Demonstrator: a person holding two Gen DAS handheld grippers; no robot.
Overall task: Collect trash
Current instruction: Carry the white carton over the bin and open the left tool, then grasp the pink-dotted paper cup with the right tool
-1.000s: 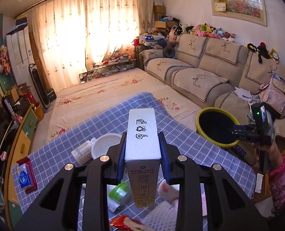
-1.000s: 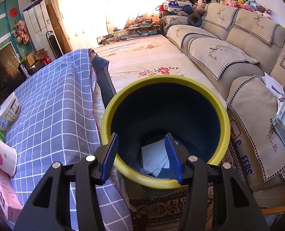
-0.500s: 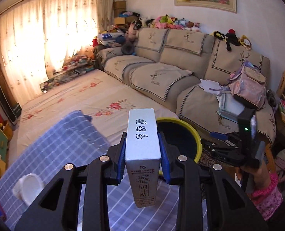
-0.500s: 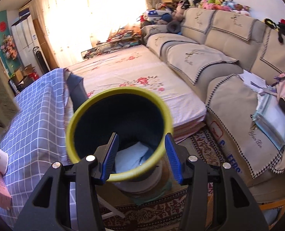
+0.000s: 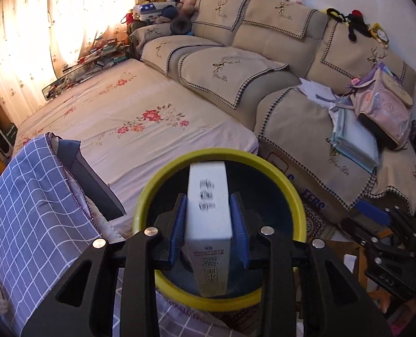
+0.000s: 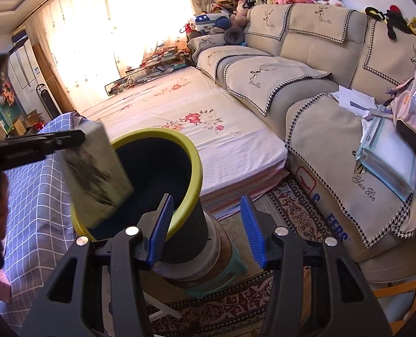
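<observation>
My left gripper (image 5: 208,221) holds a white carton (image 5: 208,210) between its blue pads, right over the mouth of the dark bin with a yellow rim (image 5: 286,179). In the right wrist view the carton (image 6: 95,174) hangs tilted over the bin's left rim, and the bin (image 6: 191,168) stands on a stool. My right gripper (image 6: 205,224) is open and empty, to the right of the bin, with its left finger (image 6: 160,224) close to the bin's outer wall.
A table with a blue checked cloth (image 5: 25,202) stands left of the bin. A low mattress with a floral sheet (image 5: 140,118) lies behind it. A beige sofa (image 5: 264,70) with papers and a pink backpack (image 5: 382,109) runs along the right. A patterned rug (image 6: 292,210) covers the floor.
My left gripper carried the carton from over the table rightward to above the bin's mouth. My right gripper let go of the bin rim and drew back to the right.
</observation>
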